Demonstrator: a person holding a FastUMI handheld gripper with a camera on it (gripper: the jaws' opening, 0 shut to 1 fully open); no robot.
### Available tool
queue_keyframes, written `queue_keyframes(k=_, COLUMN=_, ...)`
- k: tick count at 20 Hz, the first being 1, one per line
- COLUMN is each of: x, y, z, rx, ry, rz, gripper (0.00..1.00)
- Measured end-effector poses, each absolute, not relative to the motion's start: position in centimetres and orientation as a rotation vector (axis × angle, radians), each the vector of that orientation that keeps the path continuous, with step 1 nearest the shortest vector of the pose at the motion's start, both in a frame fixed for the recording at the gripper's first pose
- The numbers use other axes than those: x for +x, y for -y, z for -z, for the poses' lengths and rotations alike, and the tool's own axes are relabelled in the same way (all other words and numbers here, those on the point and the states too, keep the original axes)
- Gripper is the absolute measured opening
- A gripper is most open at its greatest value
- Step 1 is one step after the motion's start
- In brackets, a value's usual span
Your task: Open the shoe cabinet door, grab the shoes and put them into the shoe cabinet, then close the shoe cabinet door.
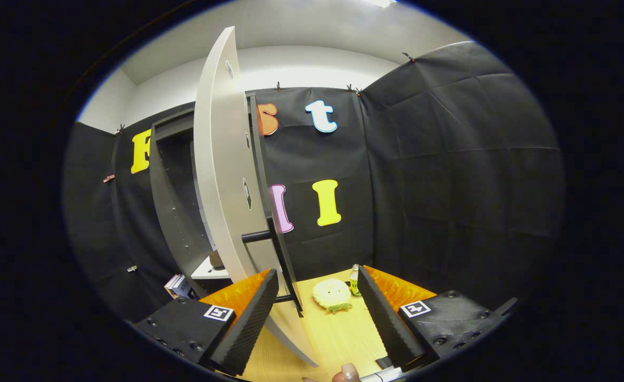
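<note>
One door (222,175): pale cabinet panel swung wide, its edge between the fingers.
Cabinet (176,196): dark interior beyond the left finger.
Handle (285,265): dark bar just ahead.
Claw (317,313): fingers apart, gripping nothing.
Shoes (332,294): likely the pale item ahead; approach squarely, straddle it.

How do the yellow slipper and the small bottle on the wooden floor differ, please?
The yellow slipper lies flat, wide and soft-looking; the small bottle stands upright, slim and hard. Both sit on the wooden floor just ahead of the gripper, between its open fingers.
</note>
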State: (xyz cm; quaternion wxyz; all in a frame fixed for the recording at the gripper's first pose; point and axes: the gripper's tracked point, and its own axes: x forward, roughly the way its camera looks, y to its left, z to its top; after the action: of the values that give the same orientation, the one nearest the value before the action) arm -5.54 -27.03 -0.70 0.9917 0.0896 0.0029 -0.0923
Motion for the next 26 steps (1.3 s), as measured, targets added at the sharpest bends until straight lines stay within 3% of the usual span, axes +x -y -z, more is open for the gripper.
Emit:
queue_keyframes(k=7, x=-5.7, y=26.0, z=0.7, rx=0.233, ry=0.0, rz=0.205, gripper=0.98)
queue_keyframes(k=26, x=-0.9, y=6.8, z=1.4, rx=0.143, ry=-0.001, rz=0.013, gripper=0.98)
